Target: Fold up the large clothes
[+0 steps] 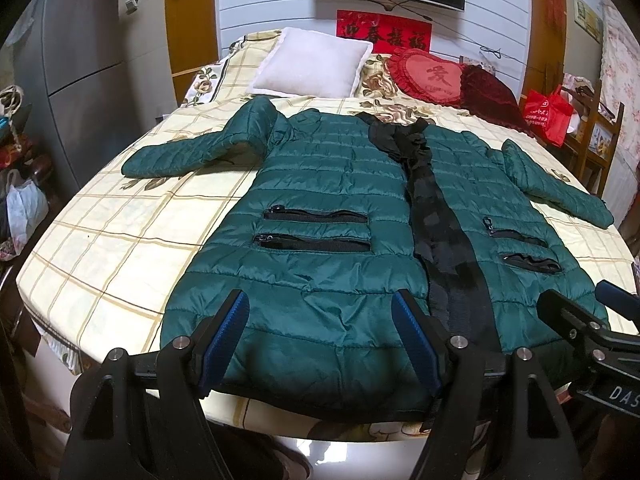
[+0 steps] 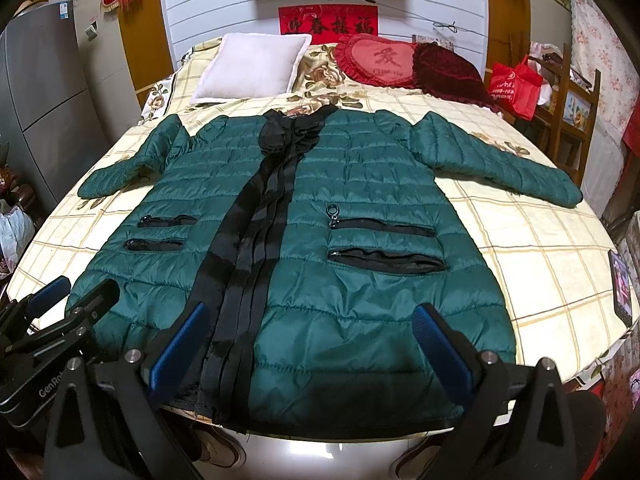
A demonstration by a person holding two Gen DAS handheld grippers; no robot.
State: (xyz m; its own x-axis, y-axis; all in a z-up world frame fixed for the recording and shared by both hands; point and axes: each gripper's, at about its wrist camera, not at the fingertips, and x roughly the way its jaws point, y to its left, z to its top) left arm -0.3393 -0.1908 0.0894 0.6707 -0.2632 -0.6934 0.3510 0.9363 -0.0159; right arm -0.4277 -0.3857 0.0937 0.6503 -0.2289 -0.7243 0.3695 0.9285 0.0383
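A dark green quilted jacket (image 1: 320, 208) with a black front placket lies flat, front up, on the bed, sleeves spread to both sides, hem at the near edge. It also shows in the right wrist view (image 2: 360, 208). My left gripper (image 1: 320, 336) is open and empty, its blue-padded fingers held just above the left half of the hem. My right gripper (image 2: 308, 344) is open and empty above the right half of the hem. The right gripper shows at the right edge of the left wrist view (image 1: 580, 320), and the left gripper at the left edge of the right wrist view (image 2: 72, 304).
The bed (image 1: 120, 240) has a cream checked sheet. A white pillow (image 1: 312, 64), a red heart cushion (image 1: 432, 76) and a dark red cushion (image 1: 488, 88) lie at the head. A grey fridge (image 1: 80, 60) stands left; a chair with a red bag (image 1: 548, 116) stands right.
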